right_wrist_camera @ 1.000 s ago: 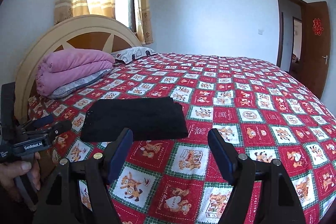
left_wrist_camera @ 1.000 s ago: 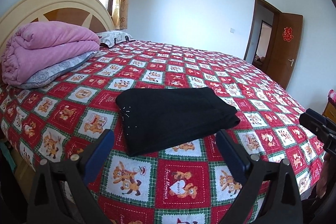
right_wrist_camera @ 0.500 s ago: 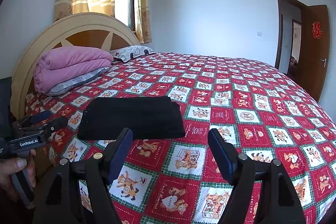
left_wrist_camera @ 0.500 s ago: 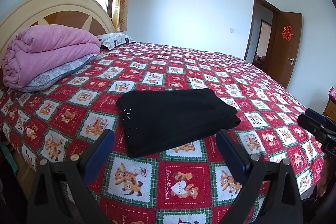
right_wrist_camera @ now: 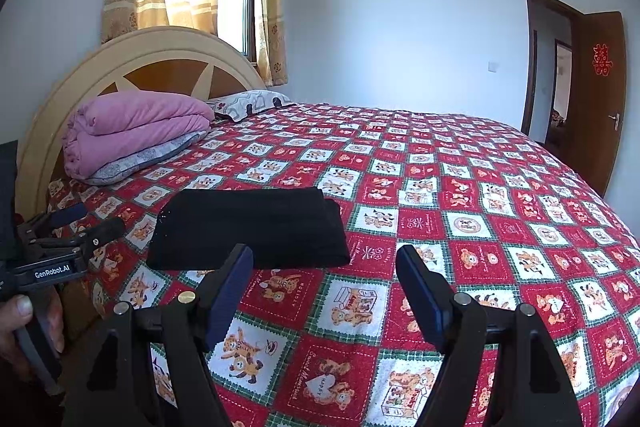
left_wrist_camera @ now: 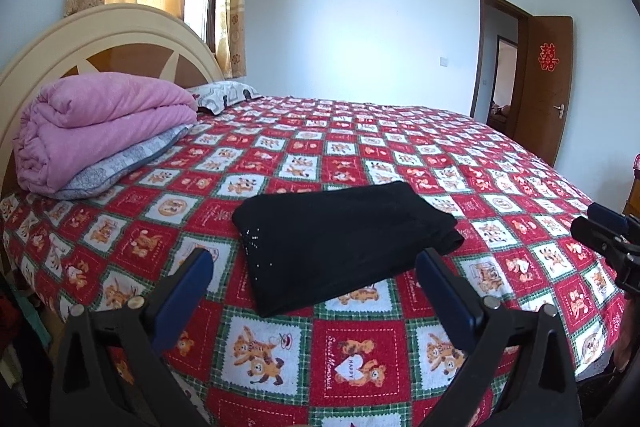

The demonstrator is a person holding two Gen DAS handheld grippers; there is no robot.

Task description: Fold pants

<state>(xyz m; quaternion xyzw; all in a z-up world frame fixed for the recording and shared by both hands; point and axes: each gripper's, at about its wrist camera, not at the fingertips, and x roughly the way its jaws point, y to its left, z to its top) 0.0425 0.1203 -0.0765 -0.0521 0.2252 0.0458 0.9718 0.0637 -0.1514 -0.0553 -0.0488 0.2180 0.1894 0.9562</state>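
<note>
The black pants lie folded in a flat rectangle on the red checked bedspread, near the bed's front edge. They also show in the right wrist view. My left gripper is open and empty, held above the bed just in front of the pants. My right gripper is open and empty, to the right of the pants' near edge. The left gripper also shows in the right wrist view, held by a hand at the far left. The right gripper shows at the right edge of the left wrist view.
A folded pink quilt on a grey pillow lies by the cream headboard. A patterned pillow lies behind it. An open brown door stands at the far right.
Both grippers have drawn back and risen a little from the bed. The folded pants have not moved. Both stay open.
</note>
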